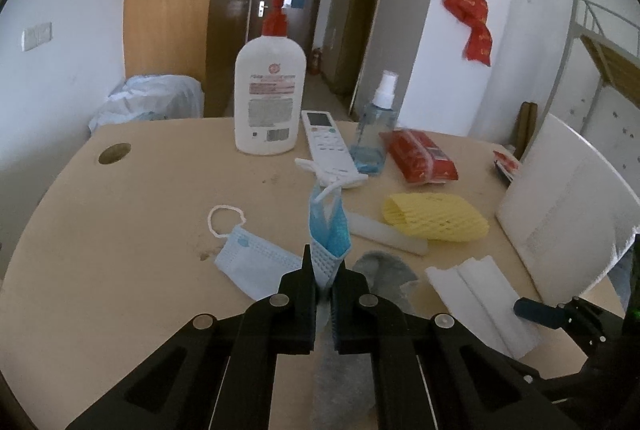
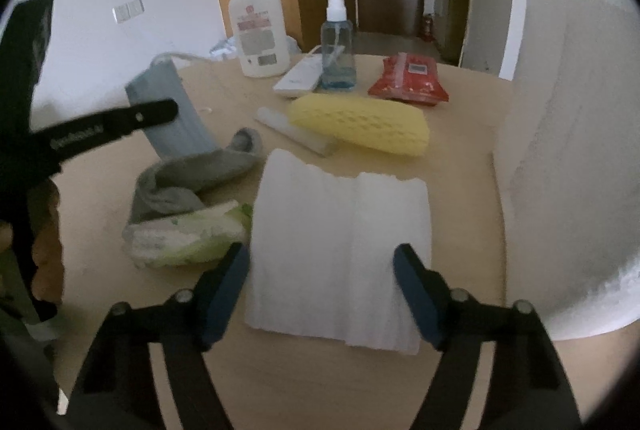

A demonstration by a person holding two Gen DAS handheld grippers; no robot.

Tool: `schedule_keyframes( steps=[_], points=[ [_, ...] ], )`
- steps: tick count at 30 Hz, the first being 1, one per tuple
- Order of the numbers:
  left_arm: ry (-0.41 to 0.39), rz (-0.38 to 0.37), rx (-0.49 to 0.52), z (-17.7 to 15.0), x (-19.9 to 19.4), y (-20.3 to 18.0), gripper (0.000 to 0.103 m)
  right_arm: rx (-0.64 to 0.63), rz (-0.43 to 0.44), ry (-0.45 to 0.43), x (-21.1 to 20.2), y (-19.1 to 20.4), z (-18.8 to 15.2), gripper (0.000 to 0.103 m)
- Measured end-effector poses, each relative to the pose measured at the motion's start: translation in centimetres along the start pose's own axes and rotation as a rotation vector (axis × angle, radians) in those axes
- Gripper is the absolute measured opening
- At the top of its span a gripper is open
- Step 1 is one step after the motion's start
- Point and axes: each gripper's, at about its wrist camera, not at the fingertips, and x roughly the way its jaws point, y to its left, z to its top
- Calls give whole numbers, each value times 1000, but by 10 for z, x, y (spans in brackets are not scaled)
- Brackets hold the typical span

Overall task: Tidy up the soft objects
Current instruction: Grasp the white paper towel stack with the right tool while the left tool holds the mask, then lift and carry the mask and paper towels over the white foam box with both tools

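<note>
The left gripper (image 1: 325, 280) pinches a folded blue mask (image 1: 330, 234) upright above the table (image 1: 120, 230), a grey sock (image 2: 200, 173) just beside it. The right gripper (image 2: 320, 270) stands open astride white folded tissue (image 2: 340, 250); yellow foam netting (image 2: 360, 125) and bottles lie beyond.

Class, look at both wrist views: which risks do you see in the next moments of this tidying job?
1. The left hand-held gripper pinches a folded face mask by one edge; it may slip out.
2. The right hand-held gripper, open, straddles the white tissue stack; closing may crumple it or lift only top sheets.
</note>
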Motion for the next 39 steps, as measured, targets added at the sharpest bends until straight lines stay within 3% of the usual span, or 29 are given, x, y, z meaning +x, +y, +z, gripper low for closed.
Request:
schedule_keyframes(
  steps=[4,6,8,15,17,24,31,39],
  points=[
    [-10,-1,12,0,-3,-3,6,-30,-42,33,3,2,-3,74],
    [-20,-10,10,0,-6,-2,6,-30,-47,48,5,1,-3,67],
    [-28,-12,10,0,-8,-2,5,-22,-37,69,9,-2,-4,53],
    [-60,-28,8,1,-17,-3,6,-73,-85,69,5,4,-8,37],
    [-68,-30,7,1,-20,-3,6,-79,-90,75,5,6,-8,12],
    [-118,-52,5,0,-35,-2,6,-21,-22,50,-2,2,-9,6],
    [-187,-79,-8,1,-57,1,5,63,36,-121,-52,-4,-2,6],
    [-268,-106,41,-1,-109,-10,6,84,56,-244,-88,-3,4,6]
  ],
)
